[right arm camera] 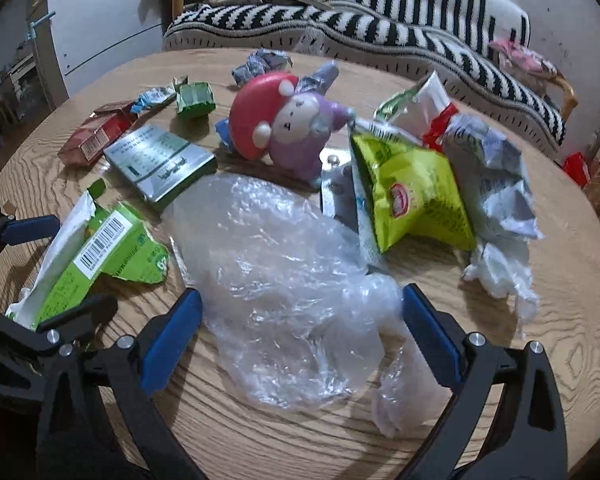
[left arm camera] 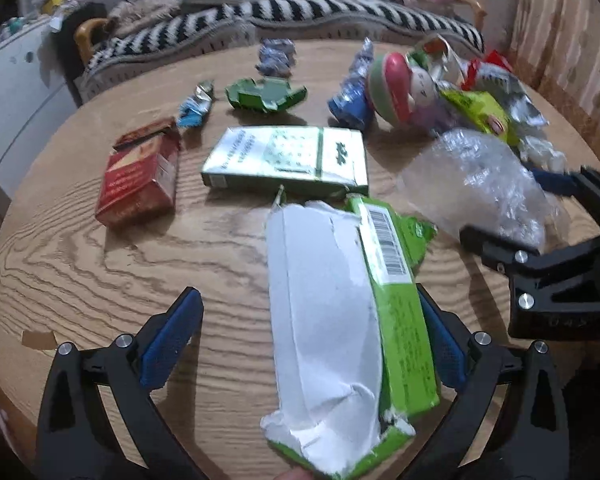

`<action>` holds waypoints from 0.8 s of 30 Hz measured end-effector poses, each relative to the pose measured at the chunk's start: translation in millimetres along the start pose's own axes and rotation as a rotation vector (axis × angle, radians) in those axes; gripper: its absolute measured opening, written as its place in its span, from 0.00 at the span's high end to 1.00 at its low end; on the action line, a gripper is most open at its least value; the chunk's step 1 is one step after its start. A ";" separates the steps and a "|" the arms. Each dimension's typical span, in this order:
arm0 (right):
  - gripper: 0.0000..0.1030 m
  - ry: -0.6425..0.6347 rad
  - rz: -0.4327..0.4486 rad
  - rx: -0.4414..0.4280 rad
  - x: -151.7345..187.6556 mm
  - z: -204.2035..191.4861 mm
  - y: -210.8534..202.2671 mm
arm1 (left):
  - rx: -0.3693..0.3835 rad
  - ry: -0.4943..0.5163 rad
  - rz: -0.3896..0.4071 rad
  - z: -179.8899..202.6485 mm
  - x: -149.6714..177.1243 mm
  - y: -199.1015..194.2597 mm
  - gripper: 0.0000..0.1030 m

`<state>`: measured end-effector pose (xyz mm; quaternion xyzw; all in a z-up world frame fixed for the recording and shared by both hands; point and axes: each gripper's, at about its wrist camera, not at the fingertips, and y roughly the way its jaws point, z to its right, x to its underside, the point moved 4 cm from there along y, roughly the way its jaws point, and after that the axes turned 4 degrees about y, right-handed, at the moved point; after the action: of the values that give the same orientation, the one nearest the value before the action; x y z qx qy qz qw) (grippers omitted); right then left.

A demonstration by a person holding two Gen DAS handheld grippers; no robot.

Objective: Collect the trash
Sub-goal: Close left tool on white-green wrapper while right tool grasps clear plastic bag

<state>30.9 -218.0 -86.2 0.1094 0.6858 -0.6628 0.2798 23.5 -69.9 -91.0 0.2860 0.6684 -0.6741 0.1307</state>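
A: Left wrist view: what lies around the left gripper (left arm camera: 310,344)?

B: Its jaws stand wide around a torn green-and-white package (left arm camera: 340,320), near the tabletop's (left arm camera: 100,264) front edge. Beyond lie a green box (left arm camera: 288,158) and a red box (left arm camera: 140,176).

A: And the right gripper (right arm camera: 302,338)?

B: Wide too, straddling a crumpled clear plastic bag (right arm camera: 276,256). A mushroom-capped toy (right arm camera: 288,128) and a yellow-green snack bag (right arm camera: 412,196) crowd the space behind, toward the far edge.
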 end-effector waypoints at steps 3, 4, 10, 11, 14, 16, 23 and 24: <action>0.17 0.043 -0.006 -0.016 0.6 7.1 1.3 | -0.005 -0.002 -0.004 1.1 -3.1 1.9 0.05; 0.22 0.048 -0.004 -0.014 0.5 8.5 -0.1 | 0.012 0.006 -0.027 2.2 -4.5 2.3 0.05; 0.75 0.196 0.048 -0.105 -3.7 31.4 -15.1 | 0.032 -0.005 -0.021 -0.1 -10.6 -7.6 0.61; 0.75 0.212 0.073 -0.112 -6.1 34.3 -19.8 | 0.061 -0.049 -0.022 -3.9 -11.4 -8.9 0.62; 0.75 0.219 0.131 -0.114 -11.4 36.6 -31.4 | 0.090 -0.100 -0.013 -8.7 -16.7 -11.8 0.63; 0.75 0.222 0.146 -0.129 -12.4 38.3 -36.4 | 0.082 -0.099 0.018 -8.4 -22.6 -18.2 0.63; 0.75 0.219 0.134 -0.143 -11.1 37.5 -40.3 | 0.067 -0.060 0.037 3.0 -29.3 -23.2 0.63; 0.75 0.218 0.129 -0.143 -11.0 36.8 -39.6 | 0.071 -0.059 0.031 4.8 -29.3 -21.5 0.63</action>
<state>28.0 -255.1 -45.5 0.2046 0.7492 -0.5770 0.2528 34.0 -79.0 -57.1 0.2809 0.6353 -0.7034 0.1505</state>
